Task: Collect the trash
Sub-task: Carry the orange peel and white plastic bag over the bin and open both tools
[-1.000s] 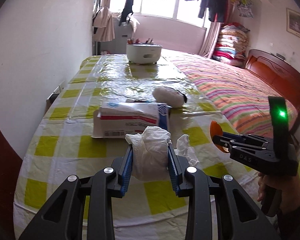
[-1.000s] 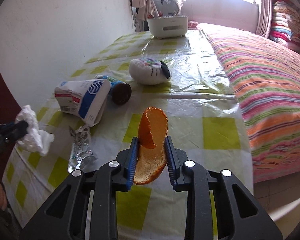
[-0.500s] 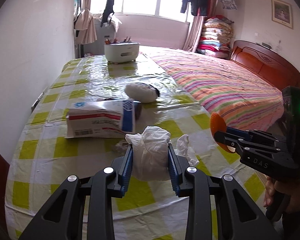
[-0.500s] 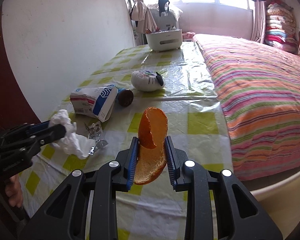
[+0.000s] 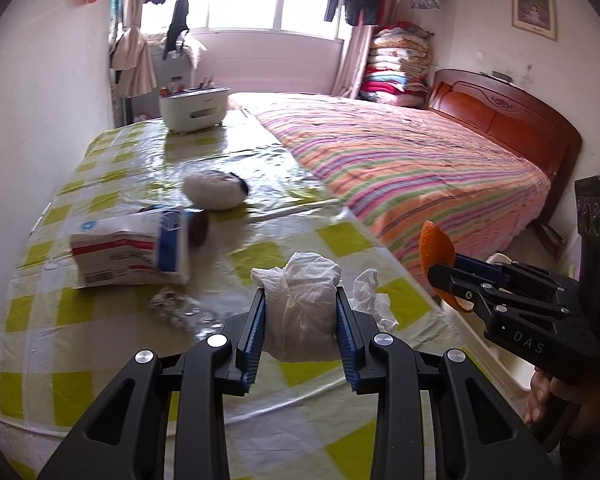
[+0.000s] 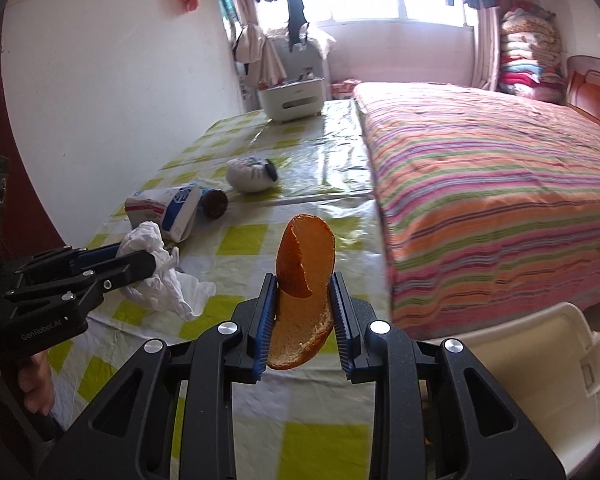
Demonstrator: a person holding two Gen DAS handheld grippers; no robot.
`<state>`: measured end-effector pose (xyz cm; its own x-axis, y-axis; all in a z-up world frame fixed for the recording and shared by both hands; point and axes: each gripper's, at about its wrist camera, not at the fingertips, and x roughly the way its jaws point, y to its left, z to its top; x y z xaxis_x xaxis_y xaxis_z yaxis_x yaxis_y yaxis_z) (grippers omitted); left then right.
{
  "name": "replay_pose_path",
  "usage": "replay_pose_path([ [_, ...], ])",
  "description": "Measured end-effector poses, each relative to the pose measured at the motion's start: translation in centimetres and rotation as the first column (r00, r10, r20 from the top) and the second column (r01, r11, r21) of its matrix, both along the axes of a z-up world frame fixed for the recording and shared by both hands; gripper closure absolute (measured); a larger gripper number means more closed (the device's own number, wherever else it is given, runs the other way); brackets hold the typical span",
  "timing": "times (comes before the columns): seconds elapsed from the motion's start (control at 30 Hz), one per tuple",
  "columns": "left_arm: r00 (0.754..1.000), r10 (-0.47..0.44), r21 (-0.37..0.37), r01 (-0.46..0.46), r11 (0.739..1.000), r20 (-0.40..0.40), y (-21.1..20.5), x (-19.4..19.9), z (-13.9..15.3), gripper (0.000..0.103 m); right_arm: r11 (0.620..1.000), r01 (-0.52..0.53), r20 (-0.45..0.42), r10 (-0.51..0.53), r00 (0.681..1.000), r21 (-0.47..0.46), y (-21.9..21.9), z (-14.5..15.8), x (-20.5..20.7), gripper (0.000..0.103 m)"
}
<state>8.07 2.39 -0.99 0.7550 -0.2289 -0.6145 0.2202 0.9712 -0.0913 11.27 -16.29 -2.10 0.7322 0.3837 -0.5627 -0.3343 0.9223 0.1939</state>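
Left gripper [image 5: 300,316] clenched on crumpled white tissue [image 5: 306,308], held above checked tablecloth [image 5: 48,312]; right gripper [image 6: 305,312] clamped on orange peel [image 6: 304,276], upright between pads, over table edge; white bin [image 6: 540,364] low right beside striped bed [image 6: 500,200]

White tissue [image 5: 306,304], orange peel [image 6: 304,280], yellow-checked tablecloth [image 5: 100,312], striped bedspread [image 5: 412,160]

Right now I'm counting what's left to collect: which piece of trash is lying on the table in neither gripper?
The crumpled foil wrapper, beside the paper package. The white tissue wad sits in the left gripper; the orange peel in the right gripper.
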Motion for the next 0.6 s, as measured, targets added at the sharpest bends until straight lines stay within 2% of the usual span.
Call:
replay_pose_path([
  [0.33, 0.995, -0.1, 0.006, 0.1, 0.995, 0.004, -5.2, -0.5, 0.0, 0.071, 0.993, 0.111, -0.001, -0.111, 0.994, 0.034, -5.5, -0.9, -2.2, 0.076],
  [0.6, 0.984, -0.176, 0.035, 0.176, 0.984, 0.004, -9.0, -1.1, -0.3, 0.071, 0.971, 0.223, 0.003, -0.224, 0.975, 0.08, -9.7, -1.3, -3.9, 0.075],
])
